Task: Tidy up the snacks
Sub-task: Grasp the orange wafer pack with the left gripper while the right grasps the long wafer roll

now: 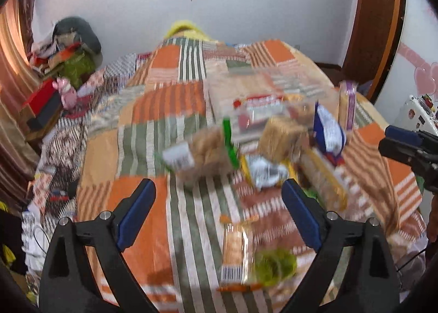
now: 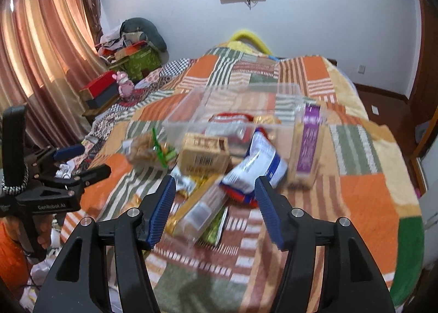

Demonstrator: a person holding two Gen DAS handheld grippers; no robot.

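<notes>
The snacks lie in a loose heap on the orange, green and white striped patchwork bedspread (image 2: 364, 192), in front of a clear rectangular plastic bin (image 2: 241, 110) standing further up the bed.

Outside the bin, counted as far as blur allows:
- one tan cardboard snack box with a barcode (image 2: 204, 155);
- one blue and white crinkled foil pouch (image 2: 256, 168), leaning on the bin's near wall;
- one tall clear biscuit sleeve with a purple label (image 2: 306, 148), propped upright just beside the bin;
- one clear bag of brown biscuits with a green clip or tie (image 2: 149, 150);
- one long yellow-edged cracker pack (image 2: 199, 209), lying over a green-printed flat packet (image 2: 216, 226);
- one small silver and white crumpled wrapper (image 2: 183, 181);
- one clear orange-ended biscuit packet (image 1: 236, 252), apart from the heap and nearest the left tool, with a green blurred item touching it.

That makes eight or nine loose items. Inside the bin at least one red and white packet (image 2: 230, 124) shows; more cannot be told.

The left gripper (image 1: 219, 211) hangs over the bedspread, fingers spread wide, nothing between them. The right gripper (image 2: 216, 203) has fingers parted on either side of the yellow-edged pack, pads not touching it.

Judgement: sorting is at an early stage, with most of it still to do, both tools approaching for a pickup. The next move calls for the right fingers to descend squarely over the yellow-edged pack and close across its narrow width without catching the packet beneath.
</notes>
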